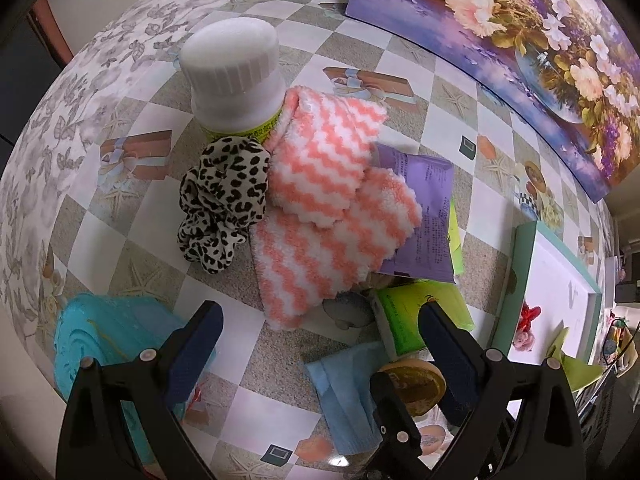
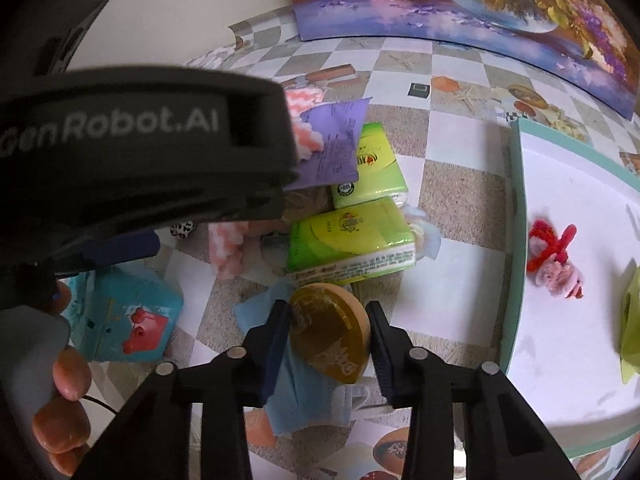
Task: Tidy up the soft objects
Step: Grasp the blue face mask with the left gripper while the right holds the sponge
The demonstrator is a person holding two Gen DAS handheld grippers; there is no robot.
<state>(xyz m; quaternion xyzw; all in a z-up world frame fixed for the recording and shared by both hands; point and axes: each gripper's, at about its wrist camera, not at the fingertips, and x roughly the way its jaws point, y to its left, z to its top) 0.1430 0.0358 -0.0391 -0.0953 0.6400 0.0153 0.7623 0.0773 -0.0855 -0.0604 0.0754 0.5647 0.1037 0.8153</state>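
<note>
Checkered tabletop (image 1: 256,336) below: my left claw (image 1: 320,336) gapes empty near the striped sock (image 1: 320,200); my right claw (image 2: 329,334) straddles a brown disc (image 2: 330,332), contact unclear.

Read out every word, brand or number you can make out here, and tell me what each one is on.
"GenRobot.AI": on the black body of the left gripper.
"100%", upside down: round seal on the far green tissue pack.
Purple packet: printed lines and a date-like number, too small to read.
Near tissue pack: logo and side print blurred.
Round brown-and-gold disc: raised lettering unreadable.
</note>
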